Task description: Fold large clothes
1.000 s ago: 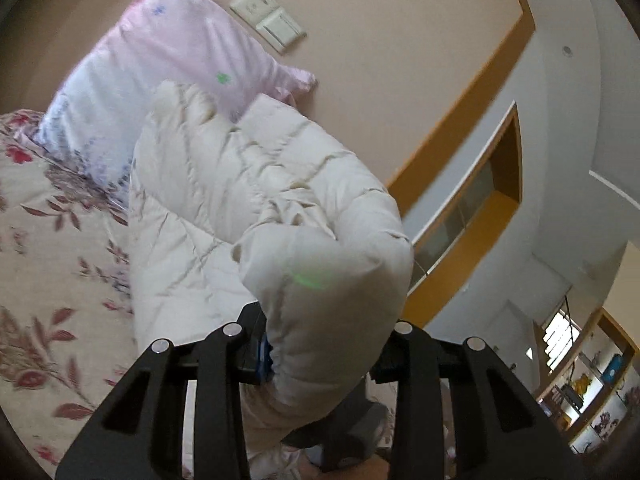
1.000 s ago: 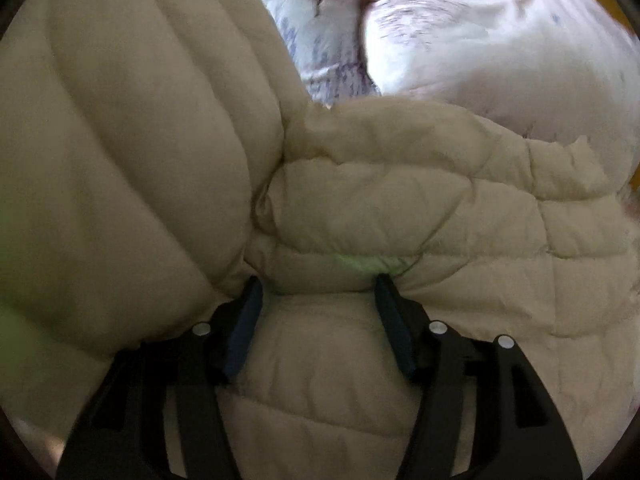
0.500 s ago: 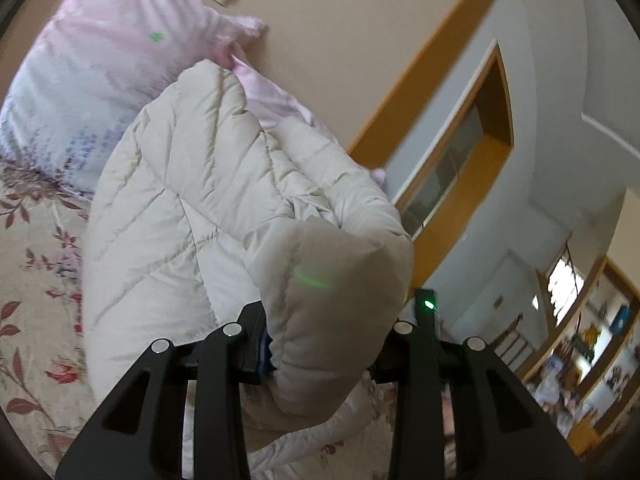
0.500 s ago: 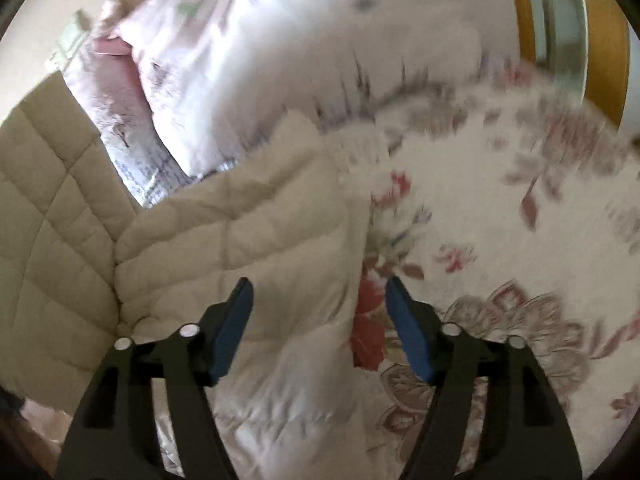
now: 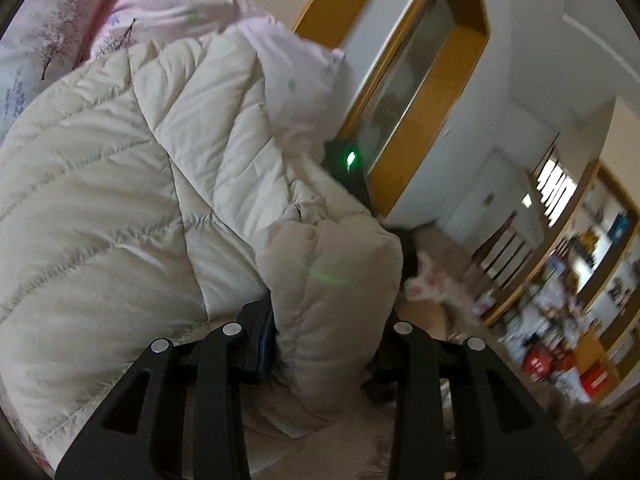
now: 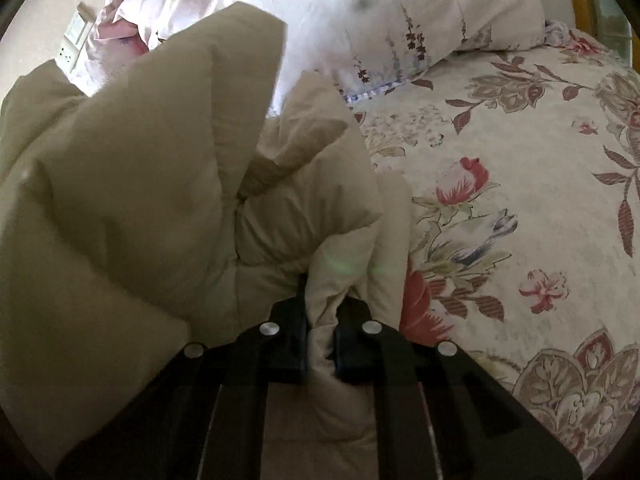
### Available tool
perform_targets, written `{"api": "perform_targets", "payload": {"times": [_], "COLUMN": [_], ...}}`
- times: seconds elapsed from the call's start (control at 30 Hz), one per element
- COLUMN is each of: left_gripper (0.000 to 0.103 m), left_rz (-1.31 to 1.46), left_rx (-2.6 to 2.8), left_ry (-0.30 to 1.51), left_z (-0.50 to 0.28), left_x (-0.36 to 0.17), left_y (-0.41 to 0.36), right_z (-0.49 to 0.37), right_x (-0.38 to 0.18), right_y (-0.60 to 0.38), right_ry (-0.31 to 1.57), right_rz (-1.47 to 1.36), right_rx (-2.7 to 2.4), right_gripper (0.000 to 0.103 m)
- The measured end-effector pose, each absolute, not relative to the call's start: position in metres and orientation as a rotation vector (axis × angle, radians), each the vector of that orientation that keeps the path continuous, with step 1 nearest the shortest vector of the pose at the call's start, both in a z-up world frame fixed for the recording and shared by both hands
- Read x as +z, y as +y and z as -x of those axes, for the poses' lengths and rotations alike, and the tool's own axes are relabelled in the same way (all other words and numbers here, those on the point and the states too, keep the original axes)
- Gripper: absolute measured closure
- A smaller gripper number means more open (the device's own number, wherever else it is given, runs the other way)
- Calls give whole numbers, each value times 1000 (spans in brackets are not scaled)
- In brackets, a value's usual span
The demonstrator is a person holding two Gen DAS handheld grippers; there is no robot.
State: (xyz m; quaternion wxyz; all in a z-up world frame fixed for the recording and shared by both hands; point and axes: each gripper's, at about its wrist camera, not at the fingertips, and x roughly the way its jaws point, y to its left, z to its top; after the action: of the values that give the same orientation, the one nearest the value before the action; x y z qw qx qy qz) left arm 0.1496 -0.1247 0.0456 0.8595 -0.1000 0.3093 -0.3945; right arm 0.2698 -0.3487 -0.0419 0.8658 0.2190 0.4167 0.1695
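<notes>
A bed with a floral bedspread [image 6: 520,208] fills the right of the frame — pale pillows [image 6: 400,12] lie along its upper edge, a cream puffy jacket [image 6: 140,200] heaped at left.

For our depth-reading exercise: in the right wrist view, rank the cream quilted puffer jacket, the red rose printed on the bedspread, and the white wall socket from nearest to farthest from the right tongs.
1. Cream quilted puffer jacket: pinched in the right tongs, centre.
2. Red rose printed on the floral bedspread: right, mid-depth.
3. White wall socket: upper left, on the wall behind the pillows.
</notes>
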Motion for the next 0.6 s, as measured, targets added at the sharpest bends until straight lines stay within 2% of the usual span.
{"api": "perform_targets", "payload": {"times": [0.07, 0.13, 0.17, 0.2, 0.37, 0.5, 0.6], "left_gripper": [68, 66, 66, 66, 64, 63, 63], "left_rz": [185, 154, 139, 111, 36, 3, -11], "left_rx": [-802, -778, -772, -761, -751, -743, -739], "left_ry": [694, 747, 762, 780, 820, 827, 829], "left_z": [-155, -160, -160, -164, -159, -159, -159], "left_x": [37, 26, 23, 19, 11, 11, 11], "left_y": [-130, -136, -139, -140, -148, -149, -149], "right_z": [-268, -263, -258, -250, -221, -221, -230], "right_x": [-42, -38, -34, -28, 3, 37, 51], "right_y": [-359, -376, -387, -403, -434, -407, -381], "right_ry": [870, 854, 843, 809, 689, 637, 665], "right_rz": [-476, -483, -479, -487, -566, -566, -496], "right_rx": [352, 300, 247, 169, 156, 364, 434], "right_gripper": [87, 71, 53, 46, 45, 25, 24]}}
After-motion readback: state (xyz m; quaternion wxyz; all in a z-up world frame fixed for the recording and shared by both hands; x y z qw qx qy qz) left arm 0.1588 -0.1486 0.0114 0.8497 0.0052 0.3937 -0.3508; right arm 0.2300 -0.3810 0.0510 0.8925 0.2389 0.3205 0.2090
